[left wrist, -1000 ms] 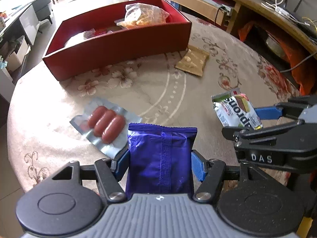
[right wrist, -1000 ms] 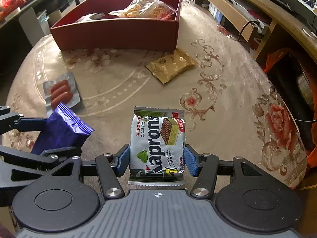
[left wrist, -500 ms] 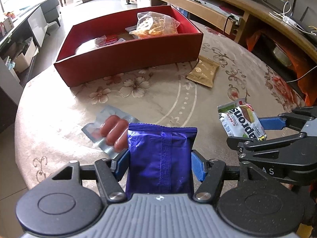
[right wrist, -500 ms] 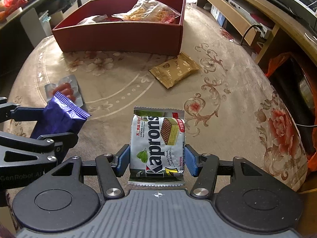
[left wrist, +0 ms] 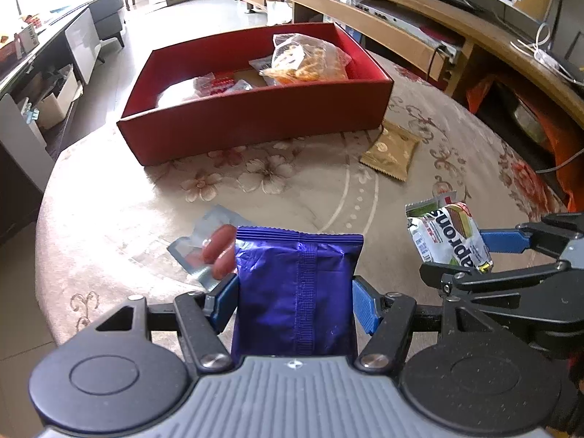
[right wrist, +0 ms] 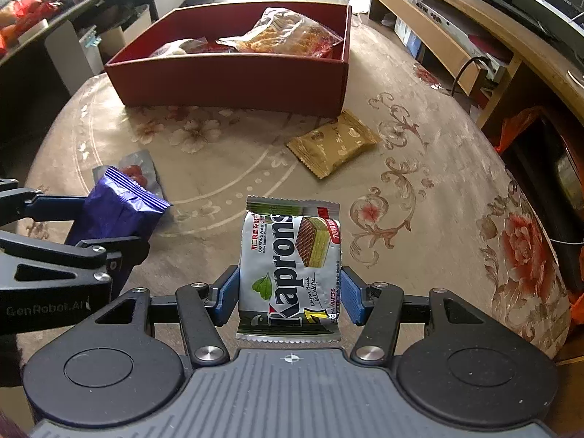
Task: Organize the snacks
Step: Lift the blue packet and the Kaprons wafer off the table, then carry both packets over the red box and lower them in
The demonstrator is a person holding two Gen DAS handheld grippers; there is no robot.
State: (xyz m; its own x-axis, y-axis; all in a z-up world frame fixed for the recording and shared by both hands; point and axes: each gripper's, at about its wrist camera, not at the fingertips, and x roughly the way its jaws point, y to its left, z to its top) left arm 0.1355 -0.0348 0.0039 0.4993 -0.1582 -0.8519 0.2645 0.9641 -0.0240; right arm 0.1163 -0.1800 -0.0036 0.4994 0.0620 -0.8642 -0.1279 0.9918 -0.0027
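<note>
**Both grippers loaded, advancing on the box**

Left gripper (left wrist: 294, 299) clamps the purple packet (left wrist: 295, 288); the red box (left wrist: 252, 116) at 12 o'clock now sits nearer than a second ago. Right gripper (right wrist: 290, 294) pinches the Kaprons wafer pack (right wrist: 290, 266); sausage pack (right wrist: 140, 171) and gold sachet (right wrist: 332, 146) await collection.

Purple packet (left wrist: 297, 284), silver-green wafer pack (right wrist: 290, 266), gold sachet (right wrist: 332, 144), red box (left wrist: 255, 116).

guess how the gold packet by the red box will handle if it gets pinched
The gold packet lies flat and thin, so it is probably light. Its crimped foil wrapper looks glossy, likely slippery and crinkly. Being flat on the tablecloth, it may slide before lifting.
</note>
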